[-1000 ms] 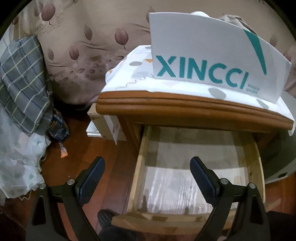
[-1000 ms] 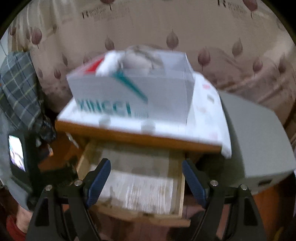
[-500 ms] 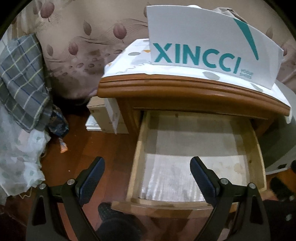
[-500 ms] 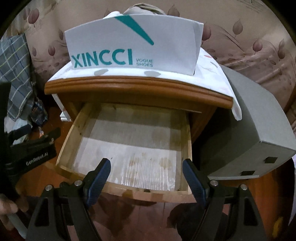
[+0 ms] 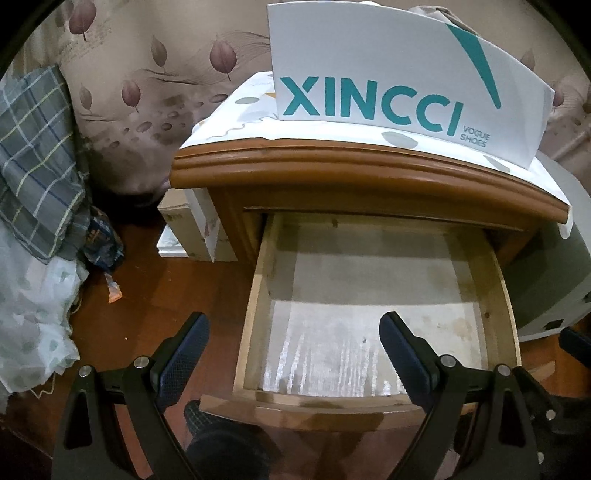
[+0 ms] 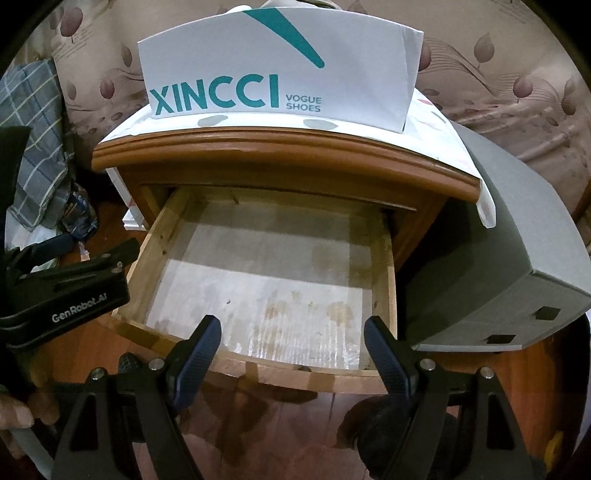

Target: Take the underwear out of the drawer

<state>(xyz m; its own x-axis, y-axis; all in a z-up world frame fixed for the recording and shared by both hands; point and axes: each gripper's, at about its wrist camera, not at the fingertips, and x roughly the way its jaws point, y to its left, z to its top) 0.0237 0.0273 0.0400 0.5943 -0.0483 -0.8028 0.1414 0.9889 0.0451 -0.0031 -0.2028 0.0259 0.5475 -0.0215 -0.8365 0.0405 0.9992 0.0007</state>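
Left tool [image 5: 293, 338]: my fingers spread wide with nothing between them, hovering over the front left corner of the drawer.
Right tool [image 6: 291, 341]: mine too, parted wide and empty, above the drawer's front rim at 6 o'clock in its view.
Drawer [image 5: 255, 310]: pulled out from the wooden nightstand [image 5: 332, 166]; only its pale, stained liner shows in the part I can see.
Underwear: I cannot pick it out in the drawer; crumpled cloth [image 5: 439, 11] peeks over the box top at 12 o'clock, but I cannot tell what it is.
Shoe box [image 6: 280, 70]: white, lettered XINCCI, standing on the nightstand's patterned cloth.
Grey case [image 6: 495, 258]: at 3 o'clock, just beside the nightstand.
Plaid fabric [image 5: 33, 162]: at 9 o'clock, well apart from the drawer.
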